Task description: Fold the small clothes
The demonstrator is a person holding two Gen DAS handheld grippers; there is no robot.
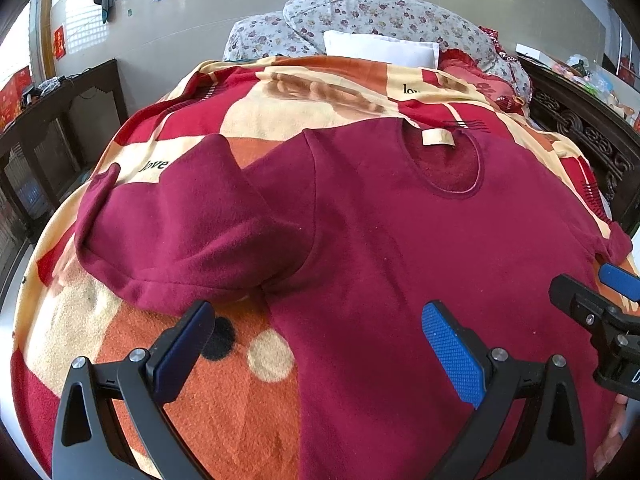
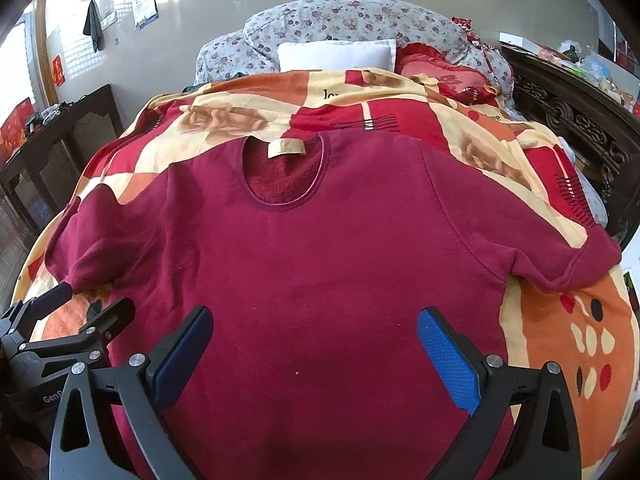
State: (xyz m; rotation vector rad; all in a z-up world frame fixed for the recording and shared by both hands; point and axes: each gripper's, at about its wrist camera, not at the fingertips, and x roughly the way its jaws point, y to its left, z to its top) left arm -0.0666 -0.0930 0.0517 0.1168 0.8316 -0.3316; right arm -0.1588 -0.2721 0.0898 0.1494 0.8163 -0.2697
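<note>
A dark red short-sleeved shirt [image 1: 400, 248] lies flat, front up, on the patterned blanket, neck away from me; it also shows in the right wrist view [image 2: 320, 264]. A beige label [image 2: 286, 147] sits inside the collar. My left gripper [image 1: 318, 344] is open and empty, hovering over the shirt's lower left side, just below the left sleeve [image 1: 180, 232]. My right gripper [image 2: 314, 346] is open and empty over the shirt's lower middle. The right gripper also shows at the right edge of the left wrist view [image 1: 600, 292], and the left gripper at the left edge of the right wrist view [image 2: 84, 300].
The red, orange and cream blanket [image 2: 560, 332] covers a bed. Floral bedding [image 2: 352, 20], a white pillow [image 2: 336, 54] and a red cushion [image 2: 440, 72] lie at the head. A dark carved bed frame [image 2: 580, 120] runs along the right, and dark furniture [image 2: 60, 140] stands at the left.
</note>
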